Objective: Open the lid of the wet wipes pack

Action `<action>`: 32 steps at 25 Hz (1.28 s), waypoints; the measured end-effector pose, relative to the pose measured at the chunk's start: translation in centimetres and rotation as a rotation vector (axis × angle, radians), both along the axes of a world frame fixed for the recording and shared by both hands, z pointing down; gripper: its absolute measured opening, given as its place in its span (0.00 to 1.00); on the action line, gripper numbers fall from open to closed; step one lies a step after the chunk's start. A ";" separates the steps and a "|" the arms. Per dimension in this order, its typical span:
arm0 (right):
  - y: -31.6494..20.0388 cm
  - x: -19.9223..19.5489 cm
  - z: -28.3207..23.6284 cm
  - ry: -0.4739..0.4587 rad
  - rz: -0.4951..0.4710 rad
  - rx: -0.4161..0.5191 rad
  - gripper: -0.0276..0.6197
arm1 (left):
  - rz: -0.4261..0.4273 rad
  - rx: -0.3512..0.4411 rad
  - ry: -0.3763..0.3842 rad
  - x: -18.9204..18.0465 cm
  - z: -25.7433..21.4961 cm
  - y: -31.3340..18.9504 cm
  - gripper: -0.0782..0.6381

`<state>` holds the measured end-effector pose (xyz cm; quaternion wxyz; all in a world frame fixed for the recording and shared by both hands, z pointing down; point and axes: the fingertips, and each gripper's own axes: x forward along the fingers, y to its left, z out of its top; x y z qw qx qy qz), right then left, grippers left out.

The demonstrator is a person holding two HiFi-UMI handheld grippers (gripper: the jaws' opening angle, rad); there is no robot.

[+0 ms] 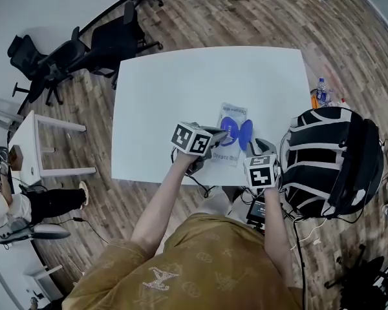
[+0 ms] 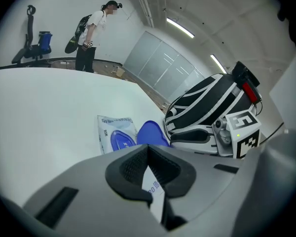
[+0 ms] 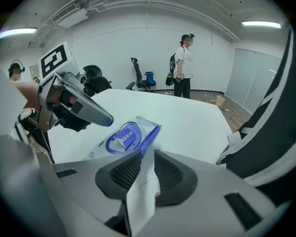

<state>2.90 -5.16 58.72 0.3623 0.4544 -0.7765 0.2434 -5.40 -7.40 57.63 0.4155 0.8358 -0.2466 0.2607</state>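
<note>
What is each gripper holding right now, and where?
Left gripper pinches the wipes pack by its edge. Right gripper pinches a thin white sheet beside the open blue lid; what sheet cannot be told.

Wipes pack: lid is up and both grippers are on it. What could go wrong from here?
1. The right gripper seems clamped on the open lid. Pulling harder could strain its hinge or lift the pack.
2. The left gripper pinches only the pack's thin near edge, so it may slip.
3. The pack lies near the table's front edge. A tug toward the person might drag it off.
</note>
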 end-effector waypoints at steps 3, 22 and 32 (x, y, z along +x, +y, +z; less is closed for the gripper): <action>-0.4 0.7 0.3 0.002 0.024 0.004 0.18 | -0.001 0.006 -0.004 -0.1 0.3 0.3 0.12; -2.2 2.5 2.9 0.039 0.027 -0.050 0.18 | -0.005 0.027 -0.055 -1.4 2.7 1.2 0.12; -2.3 2.6 2.9 0.030 0.054 -0.040 0.18 | 0.011 0.023 -0.056 -1.2 3.4 1.2 0.12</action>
